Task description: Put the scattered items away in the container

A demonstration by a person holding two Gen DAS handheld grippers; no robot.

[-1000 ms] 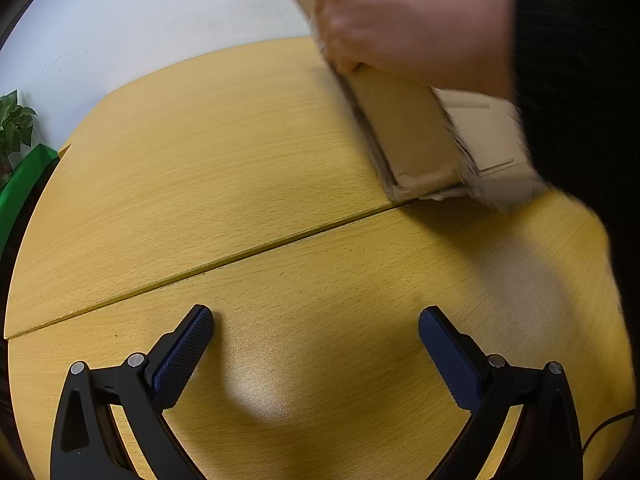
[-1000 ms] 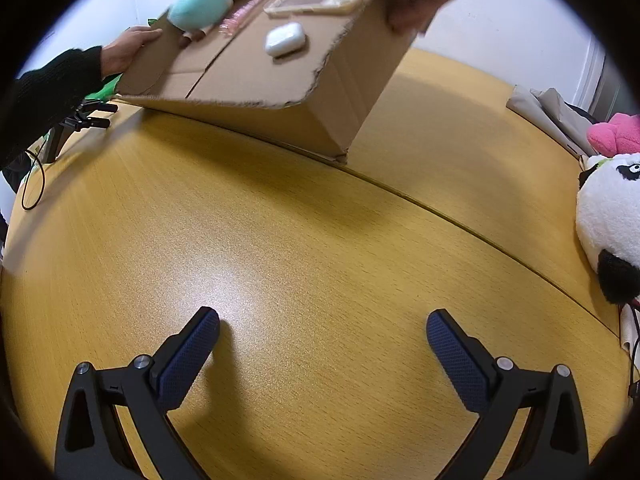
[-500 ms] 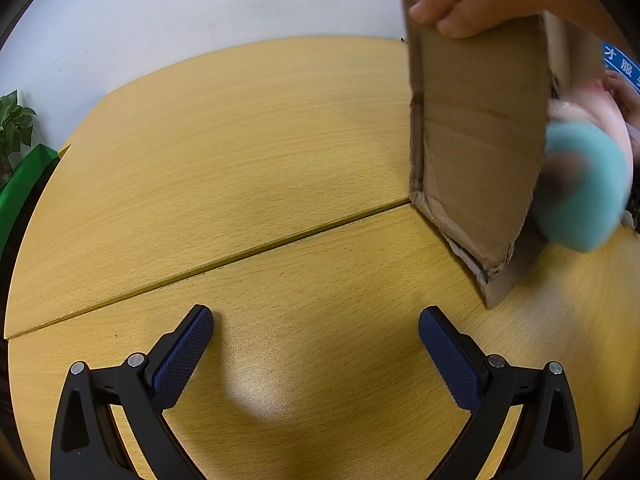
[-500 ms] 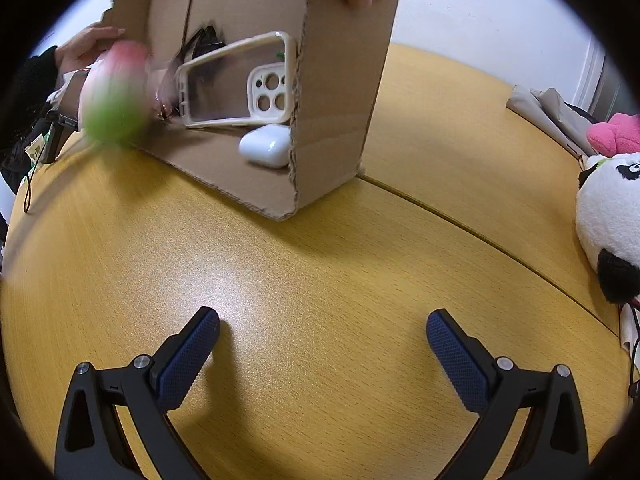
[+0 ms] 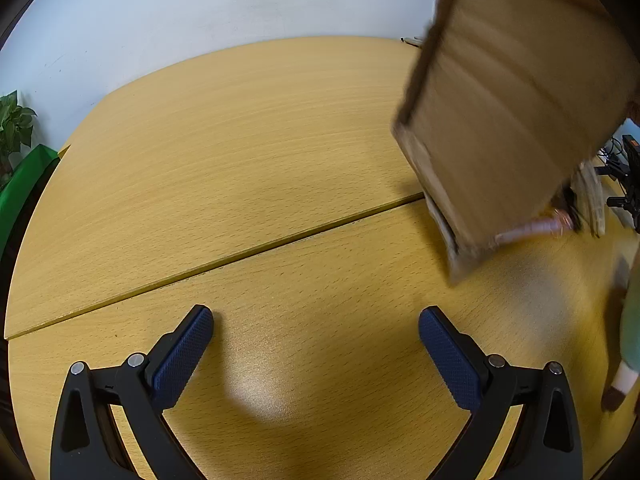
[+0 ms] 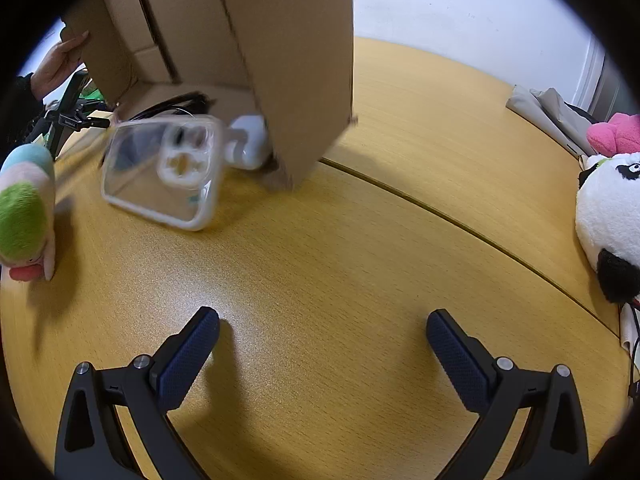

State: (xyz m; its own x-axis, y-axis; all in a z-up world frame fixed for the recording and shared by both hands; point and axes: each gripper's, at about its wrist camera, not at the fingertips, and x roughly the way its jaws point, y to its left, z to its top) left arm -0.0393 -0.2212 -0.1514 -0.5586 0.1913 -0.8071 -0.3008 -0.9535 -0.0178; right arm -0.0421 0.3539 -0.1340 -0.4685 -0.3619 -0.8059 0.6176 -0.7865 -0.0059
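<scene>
Bare hands hold a cardboard box tipped up over the wooden table; it also shows in the left wrist view. A clear phone case, a white earbud case and a black cable spill from its mouth. A green and pink plush toy lies on the table at the left. A pink strip pokes from the box. My left gripper and right gripper are open, empty and low over the table, apart from all items.
A panda plush with a pink bow and folded grey cloth lie at the right edge. A black stand is behind the box. A green plant is beyond the left edge. A seam crosses the table.
The box has been tipped further and lifted. The phone case and earbud case slid out toward the table, and the plush toy fell out and rolled left. Both grippers stayed still.
</scene>
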